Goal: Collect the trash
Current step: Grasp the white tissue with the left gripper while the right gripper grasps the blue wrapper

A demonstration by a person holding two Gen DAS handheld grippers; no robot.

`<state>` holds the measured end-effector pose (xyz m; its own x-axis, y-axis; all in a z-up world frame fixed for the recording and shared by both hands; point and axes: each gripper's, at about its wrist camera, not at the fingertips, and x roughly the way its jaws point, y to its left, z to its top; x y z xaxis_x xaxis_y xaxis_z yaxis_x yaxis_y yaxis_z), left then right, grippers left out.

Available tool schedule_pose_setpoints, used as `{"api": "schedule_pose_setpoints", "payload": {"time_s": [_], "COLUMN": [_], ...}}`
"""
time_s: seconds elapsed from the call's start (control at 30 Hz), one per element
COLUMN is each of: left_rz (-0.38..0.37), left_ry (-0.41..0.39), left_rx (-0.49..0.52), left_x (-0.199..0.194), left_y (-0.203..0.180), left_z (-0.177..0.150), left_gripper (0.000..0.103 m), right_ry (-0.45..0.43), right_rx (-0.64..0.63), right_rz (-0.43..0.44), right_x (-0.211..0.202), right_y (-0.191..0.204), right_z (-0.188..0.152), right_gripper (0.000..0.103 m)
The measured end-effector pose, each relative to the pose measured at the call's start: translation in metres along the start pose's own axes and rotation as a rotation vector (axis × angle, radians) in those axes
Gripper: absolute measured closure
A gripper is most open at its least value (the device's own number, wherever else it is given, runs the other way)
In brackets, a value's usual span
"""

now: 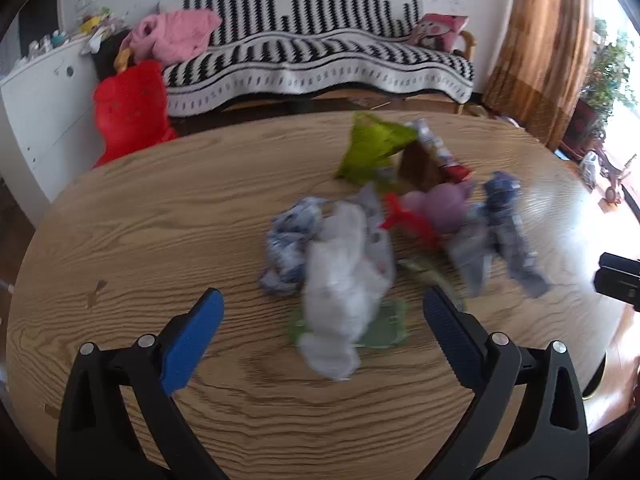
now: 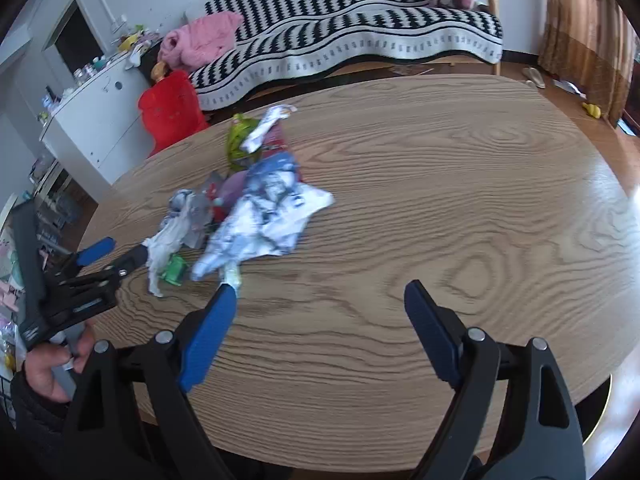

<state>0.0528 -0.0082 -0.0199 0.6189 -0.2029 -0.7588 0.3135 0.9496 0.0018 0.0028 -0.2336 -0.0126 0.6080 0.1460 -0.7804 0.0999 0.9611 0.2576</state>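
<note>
A heap of trash lies on the wooden table (image 1: 140, 220): a white crumpled tissue (image 1: 340, 292), blue-and-white wrappers (image 1: 288, 244), a green bag (image 1: 372, 148), a red scrap (image 1: 404, 216) and a purple piece (image 1: 444, 204). My left gripper (image 1: 322, 308) hangs open just in front of the heap, the tissue between its blue fingers (image 1: 200, 332) but not pressed. In the right wrist view the heap (image 2: 260, 216) sits left of centre. My right gripper (image 2: 316, 300) is open over bare table (image 2: 460, 200), its left finger near a wrapper's end. The left gripper (image 2: 116, 254) shows there too, held by a hand (image 2: 48, 368).
Behind the table stand a sofa with a black-and-white striped throw (image 1: 320, 56), pink clothes (image 1: 172, 36), a red bag (image 1: 128, 108) on the floor and a white cabinet (image 1: 44, 92). An orange curtain (image 1: 540, 48) hangs at the right. The table's right half (image 2: 480, 160) carries nothing.
</note>
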Motion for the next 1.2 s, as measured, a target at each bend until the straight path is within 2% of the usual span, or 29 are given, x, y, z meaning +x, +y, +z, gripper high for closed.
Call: {"api": "schedule_pose_setpoints", "payload": {"time_s": [0.13,0.17,0.23,0.3,0.37,0.53,0.77,0.87,0.93,0.97,1.03,1.07,1.2], "left_rz": [-0.012,-0.006,-0.006,-0.044,-0.049,-0.093,-0.110,-0.125,-0.130,-0.132,-0.129,-0.127,-0.120], "left_ry": [0.019,0.025,0.054,0.095,0.092,0.001,-0.043,-0.061,-0.066,-0.065,-0.063,-0.062,-0.068], "left_rx": [0.004,0.014,0.035,0.018,-0.010,-0.064,-0.100,-0.128,-0.139,-0.140,-0.134,-0.125,-0.090], "left_x": [0.018,0.023,0.035,0.045,0.045,0.008,-0.011,-0.016,-0.018,-0.018,-0.017,-0.017,-0.017], "left_y": [0.008,0.005,0.006,0.006,0.012,0.016,0.013,0.019,0.020,0.019,0.017,0.014,0.008], "left_z": [0.003,0.005,0.005,0.005,0.005,0.012,0.022,0.025,0.027,0.027,0.028,0.027,0.026], "left_gripper": [0.007,0.011,0.031,0.071,0.081,0.083,0.083,0.083,0.083,0.083,0.083,0.083,0.083], "right_ry": [0.006,0.009,0.016,0.023,0.026,0.024,0.013,0.004,0.006,0.007,0.028,0.037,-0.009], "right_rx": [-0.014,-0.015,-0.015,-0.018,-0.020,-0.022,-0.003,0.004,0.001,-0.002,-0.021,-0.026,-0.046], "right_rz": [0.015,0.018,0.019,0.020,0.021,0.041,0.086,0.094,0.083,0.077,0.063,0.064,0.076], "right_x": [0.008,0.010,0.014,0.018,0.019,0.022,0.033,0.039,0.047,0.050,0.059,0.061,0.045], "right_y": [0.013,0.014,0.015,0.016,0.016,0.017,0.030,0.036,0.042,0.042,0.048,0.049,0.049], "right_z": [0.003,0.003,0.002,0.004,0.004,0.007,0.017,0.023,0.027,0.028,0.028,0.028,0.027], "right_gripper": [0.020,0.020,0.020,0.020,0.020,0.023,0.023,0.026,0.032,0.039,0.059,0.079,0.083]}}
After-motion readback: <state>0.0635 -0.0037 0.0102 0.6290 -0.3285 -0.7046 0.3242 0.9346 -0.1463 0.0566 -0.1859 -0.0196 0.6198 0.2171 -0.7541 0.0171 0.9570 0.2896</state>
